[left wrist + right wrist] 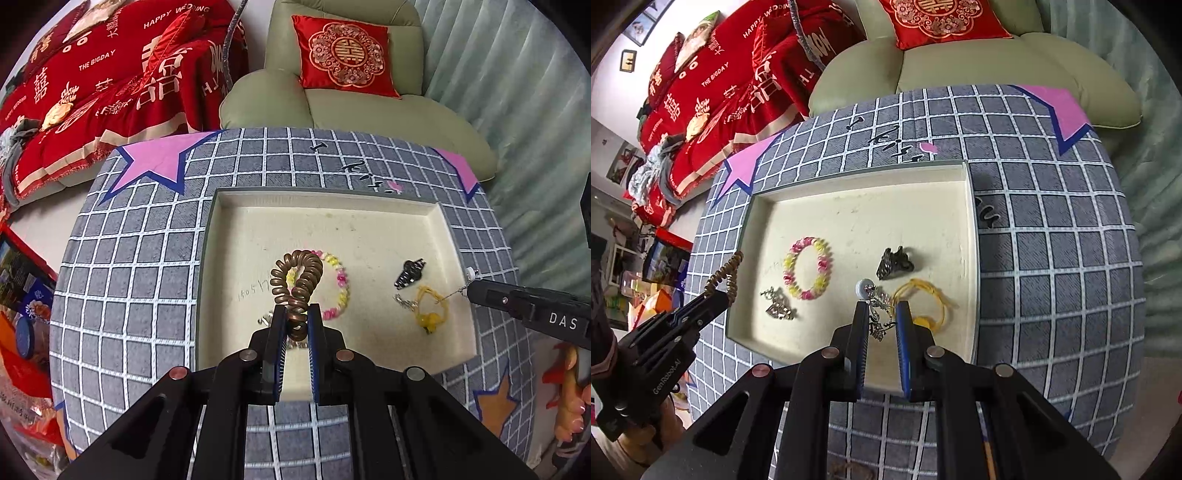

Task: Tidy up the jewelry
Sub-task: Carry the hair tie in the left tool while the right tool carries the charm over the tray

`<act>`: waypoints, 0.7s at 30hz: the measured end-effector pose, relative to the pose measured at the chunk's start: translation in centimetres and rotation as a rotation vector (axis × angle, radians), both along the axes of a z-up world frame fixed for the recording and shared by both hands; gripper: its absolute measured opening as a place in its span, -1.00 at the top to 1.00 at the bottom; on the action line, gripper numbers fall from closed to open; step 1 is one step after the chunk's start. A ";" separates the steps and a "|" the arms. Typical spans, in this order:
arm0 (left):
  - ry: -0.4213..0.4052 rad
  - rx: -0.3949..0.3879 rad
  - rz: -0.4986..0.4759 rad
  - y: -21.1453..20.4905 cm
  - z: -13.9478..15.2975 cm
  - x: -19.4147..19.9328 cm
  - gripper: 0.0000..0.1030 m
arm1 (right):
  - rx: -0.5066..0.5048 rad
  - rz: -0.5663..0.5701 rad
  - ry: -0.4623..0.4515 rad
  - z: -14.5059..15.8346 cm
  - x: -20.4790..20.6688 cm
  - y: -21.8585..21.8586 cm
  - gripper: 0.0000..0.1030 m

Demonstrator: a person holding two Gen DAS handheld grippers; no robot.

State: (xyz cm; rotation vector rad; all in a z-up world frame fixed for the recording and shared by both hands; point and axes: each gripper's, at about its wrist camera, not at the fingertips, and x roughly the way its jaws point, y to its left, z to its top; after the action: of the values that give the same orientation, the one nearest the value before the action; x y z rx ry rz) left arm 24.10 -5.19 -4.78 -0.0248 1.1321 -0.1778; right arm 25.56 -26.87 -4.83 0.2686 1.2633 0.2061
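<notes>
A cream tray (332, 206) (857, 177) lies on the grid-patterned table. My left gripper (296, 314) is shut on a brown spiral hair tie (295, 280), seen from the side in the right wrist view (726, 275), held over the tray's left part. My right gripper (882, 308) is shut on a silver chain with a white bead (864, 288); it enters the left wrist view (471, 291) at the tray's right rim. In the tray lie a pink-yellow bead bracelet (808, 267) (341, 284), a black piece (895, 263) (410, 272), a yellow cord piece (929, 301) (430, 308) and a silver ornament (777, 308).
The table (147, 258) (1052, 240) has a grey cloth with white grid and pink stars. A green armchair (351, 92) with a red cushion stands behind it. A sofa with a red blanket (110, 74) is at the back left. Boxes (22, 280) stand on the floor left.
</notes>
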 end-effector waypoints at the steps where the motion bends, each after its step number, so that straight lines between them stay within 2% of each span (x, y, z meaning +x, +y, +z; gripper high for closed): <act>1: 0.006 0.003 0.002 -0.2 -0.4 0.4 0.61 | 0.001 0.000 0.006 -0.4 0.3 0.0 0.70; 15: 0.071 0.061 -0.012 -1.6 -4.9 3.0 0.61 | -0.012 0.004 0.084 -5.3 2.6 0.7 0.70; 21: 0.083 0.088 -0.018 -2.1 -5.9 3.3 0.61 | -0.031 0.018 0.099 -6.2 2.8 1.0 0.70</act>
State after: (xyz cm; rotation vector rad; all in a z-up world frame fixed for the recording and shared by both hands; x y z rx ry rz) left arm 27.35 -7.27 -10.71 0.0564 1.2219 -0.1436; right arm 28.34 -25.85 -11.03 0.2427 1.3659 0.1904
